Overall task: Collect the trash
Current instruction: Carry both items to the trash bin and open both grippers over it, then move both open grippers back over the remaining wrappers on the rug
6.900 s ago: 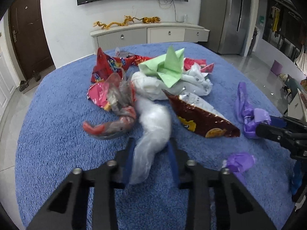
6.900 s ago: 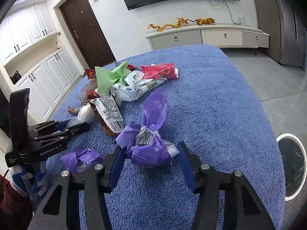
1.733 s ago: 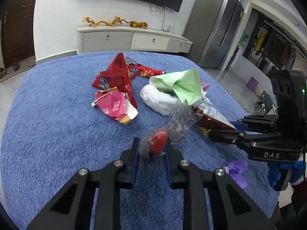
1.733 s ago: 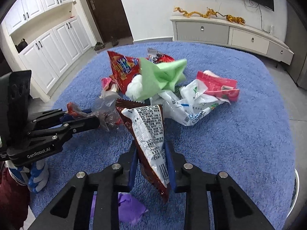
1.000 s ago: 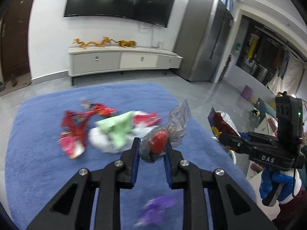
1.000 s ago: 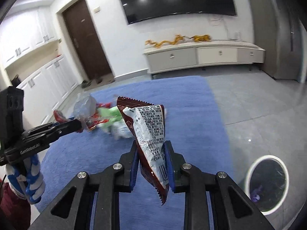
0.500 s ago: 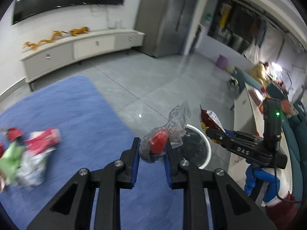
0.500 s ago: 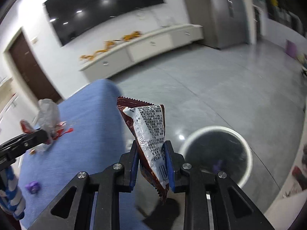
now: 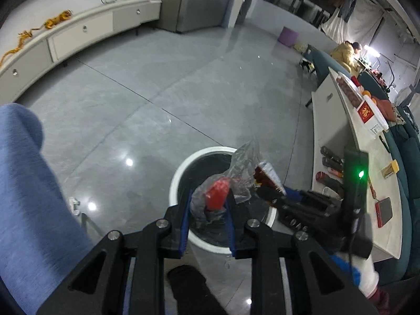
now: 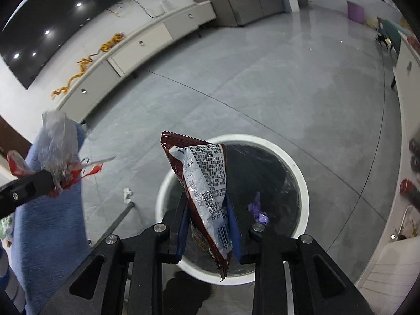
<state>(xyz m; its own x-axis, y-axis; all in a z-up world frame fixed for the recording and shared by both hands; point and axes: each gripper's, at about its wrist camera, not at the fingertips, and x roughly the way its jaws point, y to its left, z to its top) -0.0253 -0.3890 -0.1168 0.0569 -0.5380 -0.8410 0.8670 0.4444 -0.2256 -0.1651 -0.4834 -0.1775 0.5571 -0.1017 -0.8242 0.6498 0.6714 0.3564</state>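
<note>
A barcode and small unreadable print are seen on the brown snack bag, clamped by the right gripper. A clear wrapper is pinched by the left gripper. Both are now held over the white bin, carried off the blue rug.

A long white cabinet with golden dragon figures runs along the upper left. A purple stool stands far back on the grey floor, and a red phone lies at right.
</note>
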